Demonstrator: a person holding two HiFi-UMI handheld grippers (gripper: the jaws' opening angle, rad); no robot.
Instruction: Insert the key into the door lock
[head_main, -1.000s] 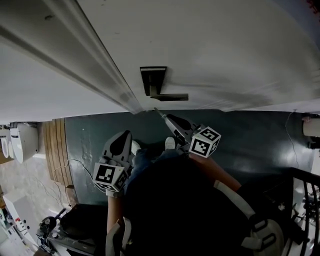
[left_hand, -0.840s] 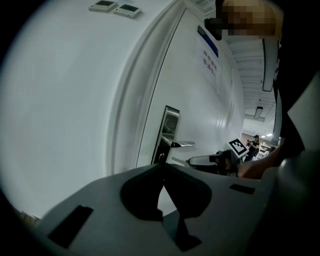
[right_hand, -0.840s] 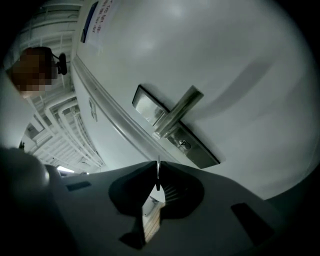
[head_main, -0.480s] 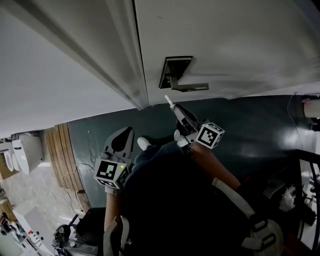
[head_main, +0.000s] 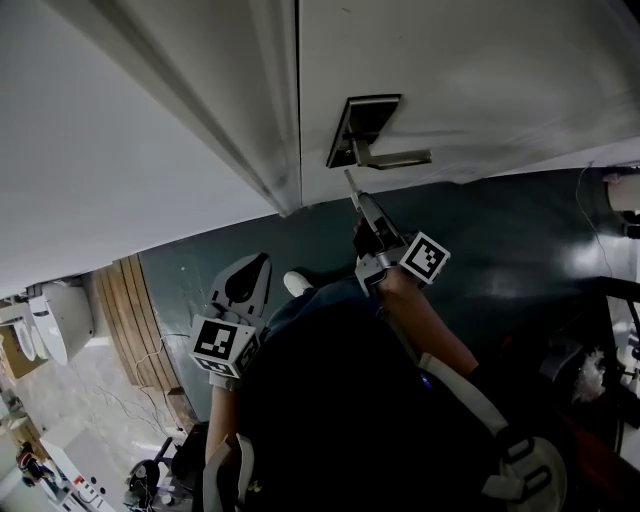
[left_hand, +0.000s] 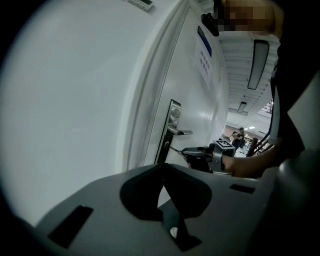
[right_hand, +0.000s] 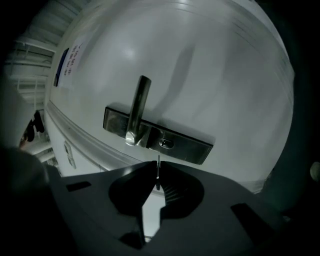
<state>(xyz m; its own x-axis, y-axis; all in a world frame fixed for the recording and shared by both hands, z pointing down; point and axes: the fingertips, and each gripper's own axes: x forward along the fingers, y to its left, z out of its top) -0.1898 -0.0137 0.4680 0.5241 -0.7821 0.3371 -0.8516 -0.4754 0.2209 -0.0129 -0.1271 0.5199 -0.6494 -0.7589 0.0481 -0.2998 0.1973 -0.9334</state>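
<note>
A dark metal lock plate with a lever handle sits on the white door. My right gripper is shut on a thin key, which points up at the plate from just below the lever. In the right gripper view the key shows edge-on, its tip a short way under the keyhole, apart from it. My left gripper hangs lower left, away from the door, shut and holding nothing. The left gripper view shows the plate and the right gripper side-on.
The door frame runs down left of the lock. Dark floor lies below the door. Wooden slats and a white fixture are at the left. A printed sign hangs high on the door.
The right gripper has carried the key up and closer to the lock plate, now just under the lever. The head view has swung, so the door looks shifted. The left gripper has hardly moved.
</note>
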